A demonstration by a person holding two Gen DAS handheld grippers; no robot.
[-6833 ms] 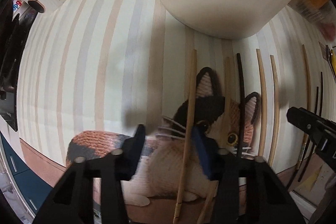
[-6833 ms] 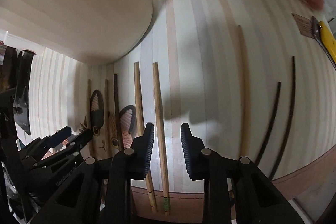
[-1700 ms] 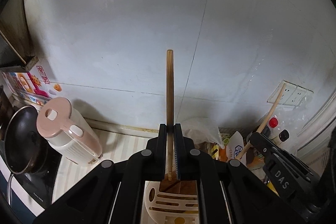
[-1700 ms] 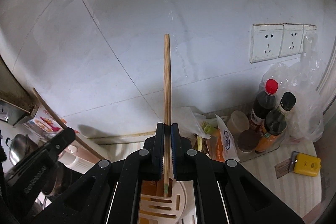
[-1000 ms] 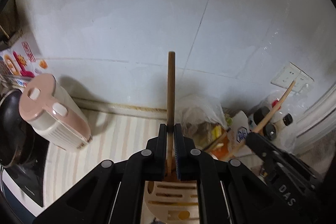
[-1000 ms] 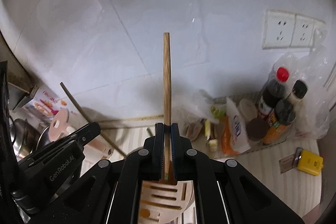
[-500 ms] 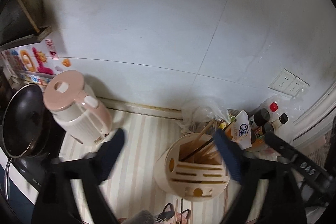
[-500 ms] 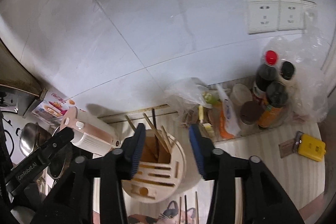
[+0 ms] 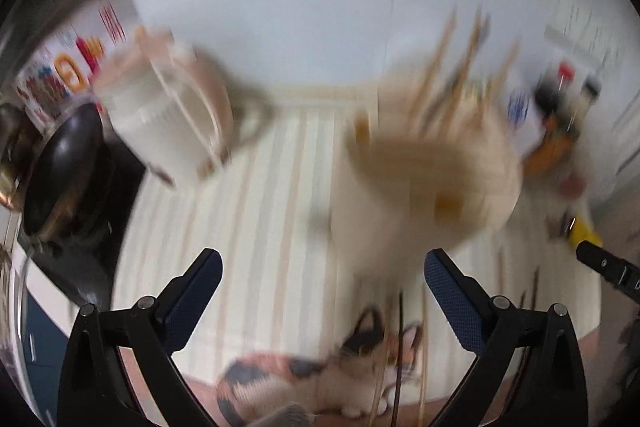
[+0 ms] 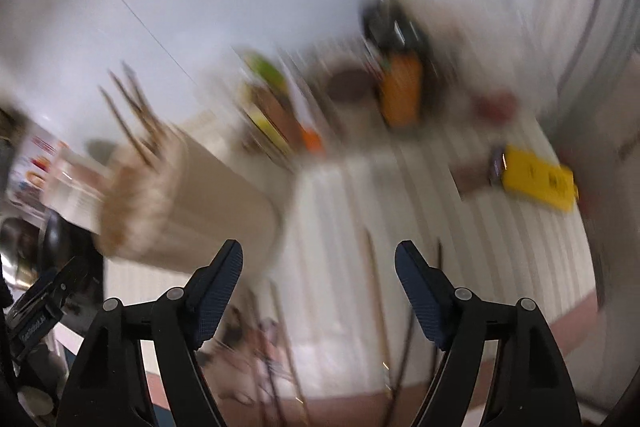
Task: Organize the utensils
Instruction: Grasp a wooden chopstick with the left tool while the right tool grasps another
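Both views are blurred by motion. The cream utensil holder [image 9: 424, 187] stands on the striped mat with several chopsticks [image 9: 444, 67] sticking out of it; it also shows in the right wrist view [image 10: 192, 203]. My left gripper [image 9: 322, 287] is open and empty, just in front of the holder. My right gripper [image 10: 318, 287] is open and empty, to the right of the holder. Loose chopsticks [image 9: 400, 355] lie on the cat picture of the mat [image 9: 256, 219], and more chopsticks [image 10: 376, 303] lie below the right gripper.
A pink-lidded kettle [image 9: 168, 115] and a black pan [image 9: 60, 171] stand at the left. Sauce bottles [image 10: 396, 39], food packets [image 10: 276, 107] and a yellow tool [image 10: 536, 179] sit at the back right, against the tiled wall.
Both grippers let go of their chopsticks, which now stand in the holder. Both have since opened wider and swung down toward the mat.
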